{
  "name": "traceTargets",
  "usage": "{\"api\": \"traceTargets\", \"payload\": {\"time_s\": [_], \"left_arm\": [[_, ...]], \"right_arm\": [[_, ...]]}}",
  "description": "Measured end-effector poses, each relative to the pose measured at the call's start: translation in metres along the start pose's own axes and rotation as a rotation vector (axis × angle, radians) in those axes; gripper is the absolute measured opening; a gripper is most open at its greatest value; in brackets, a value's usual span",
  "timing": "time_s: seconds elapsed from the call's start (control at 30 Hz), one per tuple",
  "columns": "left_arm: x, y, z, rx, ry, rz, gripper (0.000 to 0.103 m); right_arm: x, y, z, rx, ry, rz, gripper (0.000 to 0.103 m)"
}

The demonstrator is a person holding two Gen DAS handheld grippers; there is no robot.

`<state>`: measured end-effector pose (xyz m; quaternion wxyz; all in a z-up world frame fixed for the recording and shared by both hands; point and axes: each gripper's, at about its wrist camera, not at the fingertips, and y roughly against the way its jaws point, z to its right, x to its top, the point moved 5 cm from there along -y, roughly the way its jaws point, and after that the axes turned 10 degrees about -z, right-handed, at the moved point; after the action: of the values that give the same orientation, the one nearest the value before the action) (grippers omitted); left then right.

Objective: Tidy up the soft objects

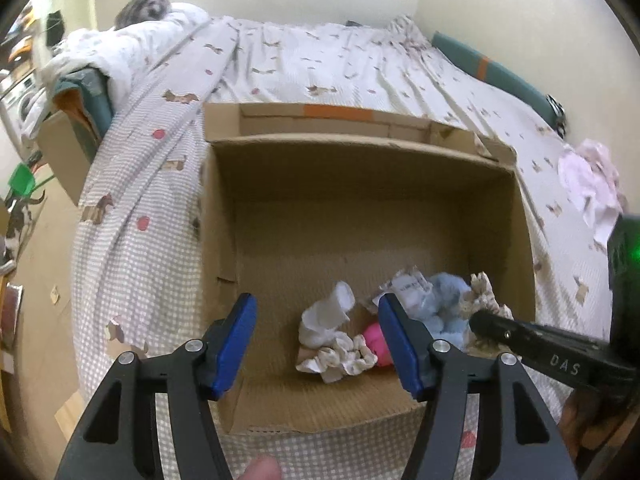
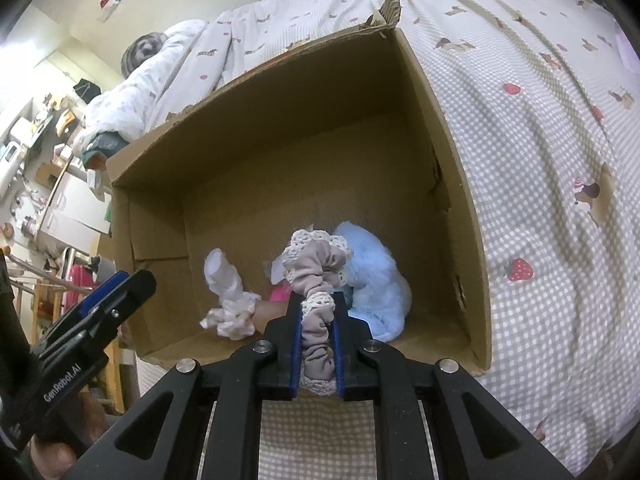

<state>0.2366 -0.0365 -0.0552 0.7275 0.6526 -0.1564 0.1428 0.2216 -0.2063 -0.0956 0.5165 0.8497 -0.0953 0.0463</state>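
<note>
Right tongs [image 2: 318,312] clamp a lace-trimmed scrunchie [image 2: 316,264] over the near end of the cardboard box [image 2: 280,120] on the bed [image 2: 540,160]. Left tongs [image 1: 316,312] stand wide, empty, above a white sock [image 1: 328,316] inside the box.

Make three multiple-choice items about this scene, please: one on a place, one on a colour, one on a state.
1. Where does the cardboard box stand?
A. on the bed
B. on a shelf
C. on the floor

2. What colour is the fluffy cloth in the box?
A. green
B. light blue
C. black

3. How is the right claw?
A. wide open and empty
B. shut on a white sock
C. shut on a beige scrunchie with a lace edge

Answers: 1 A, the checked bedsheet lies around the box on every side; 2 B, it is pale blue beside the scrunchie; 3 C, the blue pads press the scrunchie from both sides.
</note>
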Motion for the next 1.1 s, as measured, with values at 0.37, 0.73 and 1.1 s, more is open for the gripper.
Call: {"api": "traceTargets", "payload": {"time_s": [0.37,0.73,1.1], "left_arm": [[0.007,0.038,-0.021,0.059,0.061,0.144,0.090],[-0.006,0.079,-0.032,0.100,0.047,0.223,0.097],[-0.052,0.109,-0.033,0.123,0.035,0.211,0.097]], "right_arm": [[0.003,0.032,-0.017,0.035,0.050,0.161,0.074],[-0.015,0.078,-0.039,-0.042,0.141,0.349,0.103],[-0.047,0.098,-0.028,-0.070,0.113,0.381,0.103]]}}
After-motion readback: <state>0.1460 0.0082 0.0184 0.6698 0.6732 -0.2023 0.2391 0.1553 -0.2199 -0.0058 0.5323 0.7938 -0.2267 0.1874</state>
